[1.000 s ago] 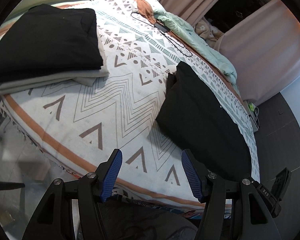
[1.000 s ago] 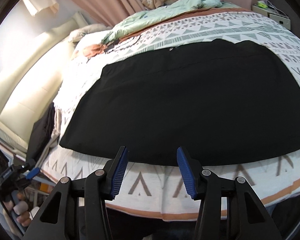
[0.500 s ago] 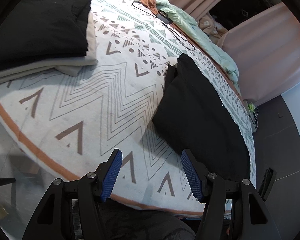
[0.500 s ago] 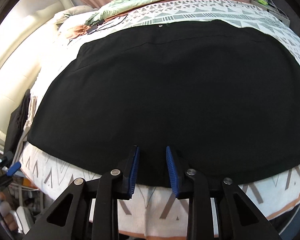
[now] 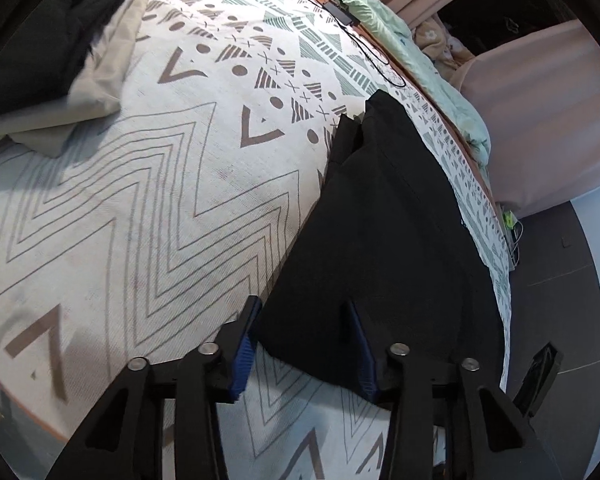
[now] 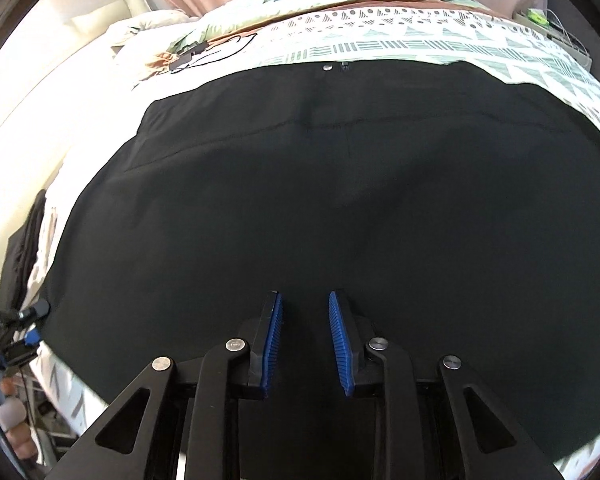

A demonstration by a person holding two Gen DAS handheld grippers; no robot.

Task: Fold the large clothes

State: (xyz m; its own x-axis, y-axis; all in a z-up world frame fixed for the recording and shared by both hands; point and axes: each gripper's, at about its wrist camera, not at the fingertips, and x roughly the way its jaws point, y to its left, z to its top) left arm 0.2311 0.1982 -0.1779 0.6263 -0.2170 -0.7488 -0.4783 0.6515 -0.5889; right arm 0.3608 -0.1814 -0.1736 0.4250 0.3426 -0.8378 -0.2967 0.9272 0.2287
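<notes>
Hidden and cut-off parts, both wrist views

In the right wrist view the black garment (image 6: pixel 340 208) runs under the right gripper (image 6: pixel 305 344), so its near hem and any pinch cannot be made out; the left gripper (image 6: pixel 24 320) is clipped at 9 o'clock. In the left wrist view the folded pile (image 5: pixel 52 40) is cut off at 10 o'clock, and the small items (image 5: pixel 510 224) at 3 o'clock are too small to tell.
</notes>
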